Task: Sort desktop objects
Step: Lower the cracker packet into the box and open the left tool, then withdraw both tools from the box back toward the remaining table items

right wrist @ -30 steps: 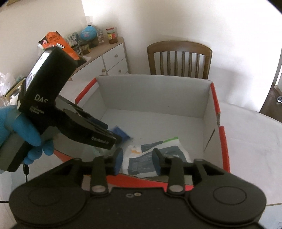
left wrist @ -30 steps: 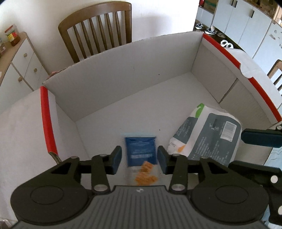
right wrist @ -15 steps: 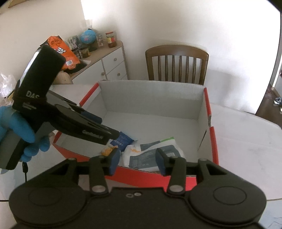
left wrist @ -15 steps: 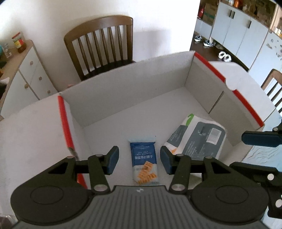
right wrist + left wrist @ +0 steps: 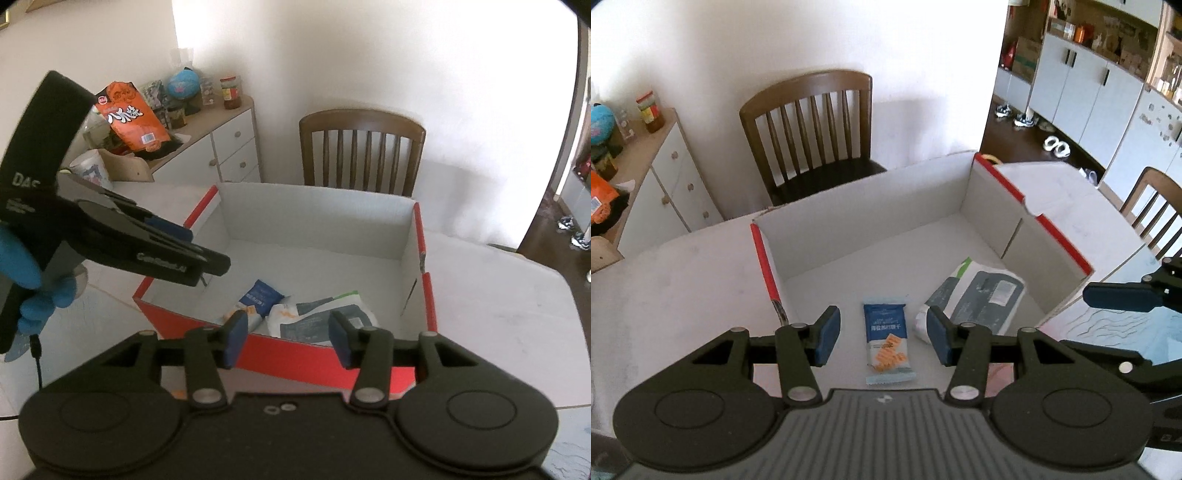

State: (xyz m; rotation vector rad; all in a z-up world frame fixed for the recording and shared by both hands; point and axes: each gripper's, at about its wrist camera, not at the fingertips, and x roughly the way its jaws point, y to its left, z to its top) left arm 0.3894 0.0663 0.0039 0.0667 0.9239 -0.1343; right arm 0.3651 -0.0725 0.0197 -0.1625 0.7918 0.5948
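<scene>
A white cardboard box with red rims (image 5: 768,266) (image 5: 417,236) sits on the white table. A blue cracker packet (image 5: 887,341) (image 5: 258,299) lies flat on its floor, beside a white and grey pouch (image 5: 979,295) (image 5: 325,317). My left gripper (image 5: 882,334) is open and empty, high above the packet; it also shows in the right wrist view (image 5: 184,240), over the box's left rim. My right gripper (image 5: 286,341) is open and empty, in front of the box's near wall. One of its fingers (image 5: 1123,295) shows in the left wrist view.
A brown wooden chair (image 5: 812,129) (image 5: 362,147) stands behind the box. A white drawer cabinet (image 5: 229,147) (image 5: 665,184) with jars, a globe and an orange snack bag (image 5: 129,118) stands at the left. A second chair (image 5: 1156,210) is at the right.
My left gripper has let go of the blue packet, which now lies in the box, and has risen and drawn back. My right gripper has also pulled back and opened wider.
</scene>
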